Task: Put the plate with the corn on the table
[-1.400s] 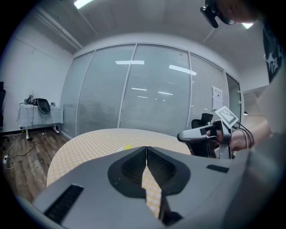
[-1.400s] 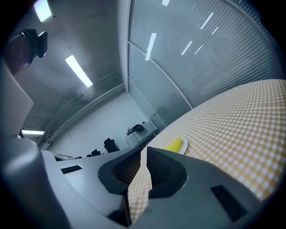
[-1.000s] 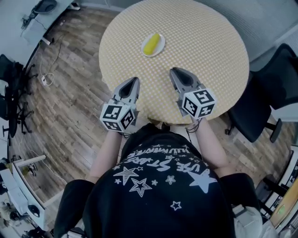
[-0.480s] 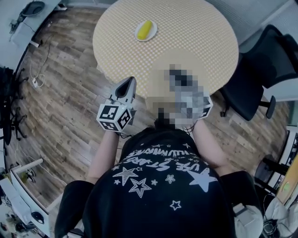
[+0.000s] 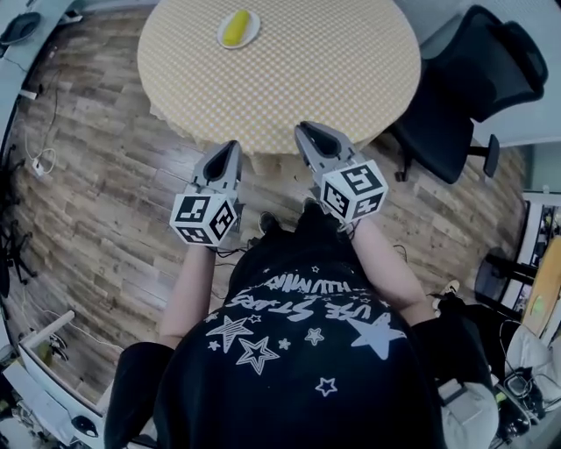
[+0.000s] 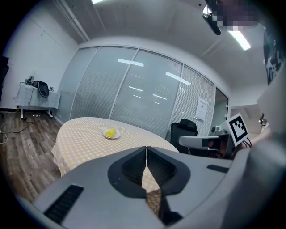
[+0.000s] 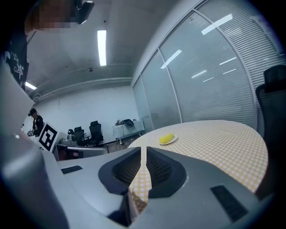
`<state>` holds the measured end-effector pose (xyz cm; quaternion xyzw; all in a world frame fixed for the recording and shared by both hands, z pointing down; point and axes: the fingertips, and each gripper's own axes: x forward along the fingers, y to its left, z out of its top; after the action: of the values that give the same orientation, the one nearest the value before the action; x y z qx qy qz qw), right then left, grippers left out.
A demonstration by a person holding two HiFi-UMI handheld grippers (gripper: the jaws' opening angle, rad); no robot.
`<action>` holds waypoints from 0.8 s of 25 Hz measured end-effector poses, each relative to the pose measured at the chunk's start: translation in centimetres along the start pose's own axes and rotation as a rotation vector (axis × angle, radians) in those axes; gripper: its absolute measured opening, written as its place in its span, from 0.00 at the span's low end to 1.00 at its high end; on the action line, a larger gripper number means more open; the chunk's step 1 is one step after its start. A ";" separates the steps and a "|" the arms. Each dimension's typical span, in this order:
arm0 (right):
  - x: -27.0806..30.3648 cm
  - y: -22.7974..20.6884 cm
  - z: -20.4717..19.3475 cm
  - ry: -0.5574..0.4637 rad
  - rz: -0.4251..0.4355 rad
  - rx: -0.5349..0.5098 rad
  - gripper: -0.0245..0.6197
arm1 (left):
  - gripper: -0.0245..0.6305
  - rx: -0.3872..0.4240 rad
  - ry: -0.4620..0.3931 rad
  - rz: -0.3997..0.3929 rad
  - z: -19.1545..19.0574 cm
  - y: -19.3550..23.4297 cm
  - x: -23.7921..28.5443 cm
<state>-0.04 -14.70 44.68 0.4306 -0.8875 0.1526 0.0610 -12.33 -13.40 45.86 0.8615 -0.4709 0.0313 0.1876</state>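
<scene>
A white plate (image 5: 237,28) with a yellow corn cob (image 5: 235,25) rests on the far side of the round, yellow-checked table (image 5: 333,61). Both grippers hang off the table's near edge, well short of the plate. My left gripper (image 5: 230,146) is shut and holds nothing; my right gripper (image 5: 307,131) is the same. In the left gripper view the plate (image 6: 111,133) lies far beyond the shut jaws of the left gripper (image 6: 146,149). In the right gripper view the plate (image 7: 167,139) sits far past the right gripper (image 7: 144,149).
A black office chair (image 5: 465,79) stands at the table's right. Wood floor (image 5: 96,202) surrounds the table, with cables at the left. A frosted glass partition (image 6: 134,98) runs behind the table. Desks and more chairs (image 7: 85,132) line the far wall.
The person has backed away from the table. The table and plate slid toward the top of the head view, and both grippers went from above the tabletop to its near edge.
</scene>
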 end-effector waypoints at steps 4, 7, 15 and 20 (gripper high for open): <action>-0.2 0.5 -0.4 0.008 0.028 -0.008 0.12 | 0.05 -0.007 -0.021 0.016 0.3 -0.8 -1.1; 0.4 1.0 0.1 -0.002 0.066 -0.019 0.12 | 0.05 0.011 -0.030 0.043 0.9 -0.4 -1.4; -1.6 1.1 0.3 0.027 0.133 -0.073 0.12 | 0.05 -0.008 -0.065 0.137 0.8 -1.9 -3.0; -4.4 -0.9 0.1 0.036 0.135 -0.099 0.12 | 0.05 -0.006 -0.086 0.172 0.3 -4.9 -2.8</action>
<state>3.38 -11.93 43.75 0.3633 -0.9198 0.1199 0.0876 -9.91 -8.86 43.47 0.8178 -0.5509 0.0087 0.1663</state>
